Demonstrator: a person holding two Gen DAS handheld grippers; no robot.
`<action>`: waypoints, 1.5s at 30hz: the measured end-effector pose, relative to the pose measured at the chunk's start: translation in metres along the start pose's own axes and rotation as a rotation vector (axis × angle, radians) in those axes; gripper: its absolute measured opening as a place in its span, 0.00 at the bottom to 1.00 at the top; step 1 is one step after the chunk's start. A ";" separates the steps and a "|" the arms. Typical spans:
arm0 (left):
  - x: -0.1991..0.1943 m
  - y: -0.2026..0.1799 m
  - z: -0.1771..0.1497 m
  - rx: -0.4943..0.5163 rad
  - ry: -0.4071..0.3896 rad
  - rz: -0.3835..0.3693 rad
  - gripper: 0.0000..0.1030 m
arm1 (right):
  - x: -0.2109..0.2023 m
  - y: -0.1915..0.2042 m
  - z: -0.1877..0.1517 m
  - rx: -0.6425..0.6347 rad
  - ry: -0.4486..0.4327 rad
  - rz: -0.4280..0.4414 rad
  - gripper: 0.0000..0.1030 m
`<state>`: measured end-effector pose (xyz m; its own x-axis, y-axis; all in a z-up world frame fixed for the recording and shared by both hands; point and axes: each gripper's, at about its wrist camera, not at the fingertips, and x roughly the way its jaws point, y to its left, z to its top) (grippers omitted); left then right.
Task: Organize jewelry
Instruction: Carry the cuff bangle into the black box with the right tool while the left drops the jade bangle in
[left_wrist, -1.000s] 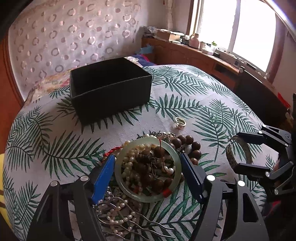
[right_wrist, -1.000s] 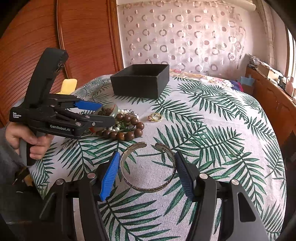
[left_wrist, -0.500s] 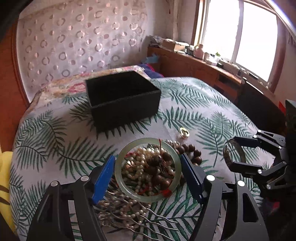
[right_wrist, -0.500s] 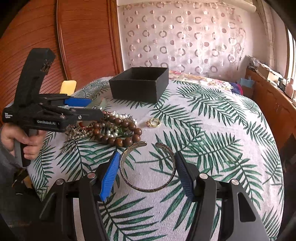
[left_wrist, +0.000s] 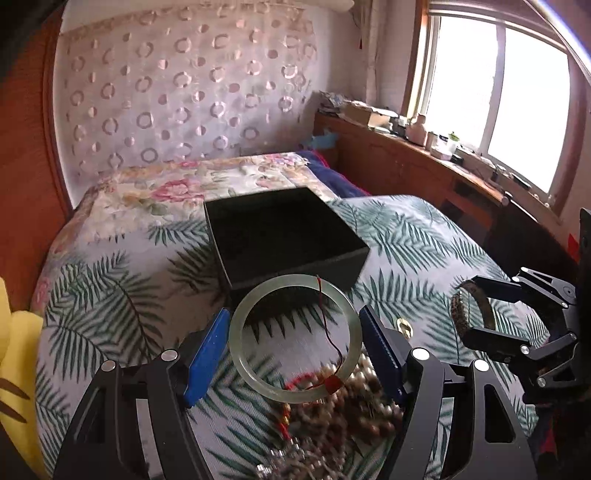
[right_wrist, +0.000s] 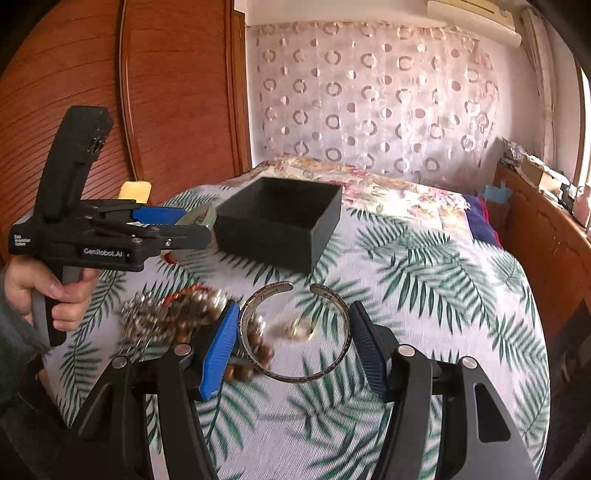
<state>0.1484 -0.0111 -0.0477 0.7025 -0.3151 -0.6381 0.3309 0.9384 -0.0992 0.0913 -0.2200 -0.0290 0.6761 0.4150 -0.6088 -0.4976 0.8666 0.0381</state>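
Right wrist view, palm-leaf bedspread (right_wrist: 424, 280), patterned curtain (right_wrist: 369, 103), wooden wardrobe (right_wrist: 129, 92)

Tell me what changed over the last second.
The left hand-held gripper lifted the jade bangle off the bead pile toward the black box. The right hand-held gripper raised the silver cuff off the cloth. Both grips, the box and the gold ring stayed.

Palm-leaf cloth (right_wrist: 424, 295) spread over a bed (left_wrist: 155, 192), floral cover at the far end. Black box (left_wrist: 280, 236) standing open on the cloth, just beyond the left jaws. Tangled heap of beads (right_wrist: 177, 317) lying below them, blurred. Small gold ring (right_wrist: 301, 332) resting under the right jaws.
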 end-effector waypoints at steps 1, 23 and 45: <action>0.001 0.001 0.003 -0.001 -0.006 0.003 0.67 | 0.003 -0.002 0.004 0.000 -0.002 -0.004 0.61; 0.043 0.020 0.046 -0.054 -0.015 0.023 0.67 | 0.061 -0.030 0.066 0.010 0.021 0.002 0.61; -0.015 0.058 -0.018 -0.106 -0.041 0.122 0.89 | 0.125 -0.005 0.102 -0.046 0.084 0.060 0.61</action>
<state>0.1456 0.0511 -0.0573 0.7595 -0.2017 -0.6184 0.1751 0.9790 -0.1044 0.2334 -0.1441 -0.0243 0.5969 0.4396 -0.6711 -0.5619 0.8262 0.0414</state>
